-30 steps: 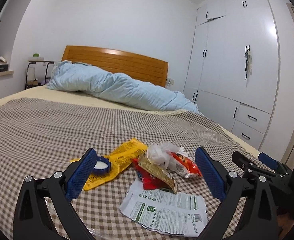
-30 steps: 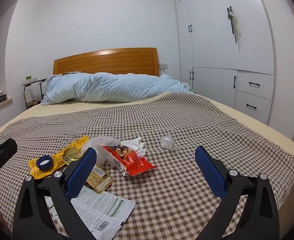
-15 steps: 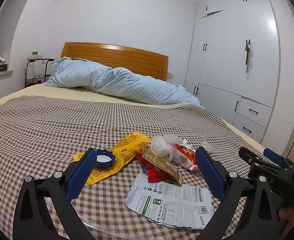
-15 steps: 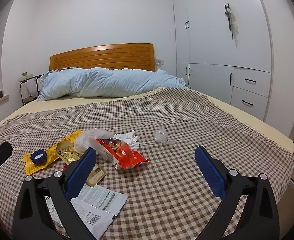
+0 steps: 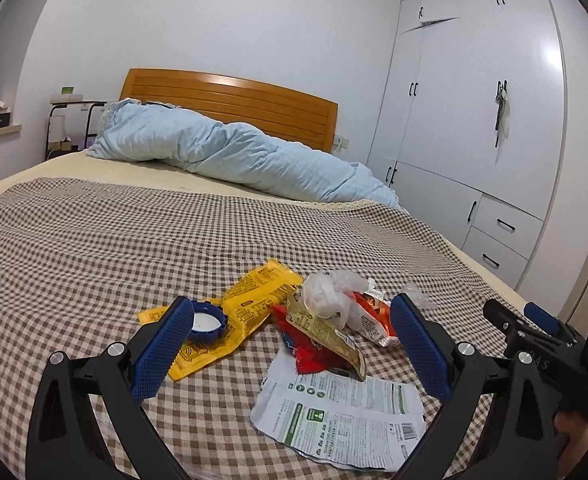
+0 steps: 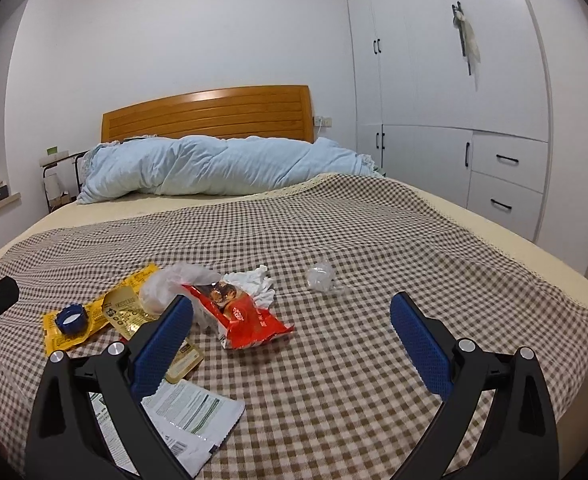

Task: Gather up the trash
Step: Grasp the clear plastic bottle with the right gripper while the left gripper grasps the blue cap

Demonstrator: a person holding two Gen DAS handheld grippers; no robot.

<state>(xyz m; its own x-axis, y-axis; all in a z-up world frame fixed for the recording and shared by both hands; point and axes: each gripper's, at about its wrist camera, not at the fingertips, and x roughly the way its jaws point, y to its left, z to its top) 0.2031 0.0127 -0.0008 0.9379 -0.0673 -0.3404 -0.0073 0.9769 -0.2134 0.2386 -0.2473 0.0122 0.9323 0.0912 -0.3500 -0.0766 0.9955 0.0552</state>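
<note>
Jaws of left gripper [image 5: 290, 344] and right gripper [image 6: 292, 344] gape wide, empty, above wrappers [image 5: 254, 312].

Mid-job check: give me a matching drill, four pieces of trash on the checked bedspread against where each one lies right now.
Things:
1. round blue plastic bottle cap
2. crumpled white tissue
3. small clear crumpled plastic piece
4. flat white printed paper sheet

Places:
A. alone, to the right of the pile
B. on the yellow wrapper
C. nearest the cameras, at the pile's front edge
D. just behind the red snack packet

Pairs: 1-B, 2-D, 3-A, 4-C
</note>
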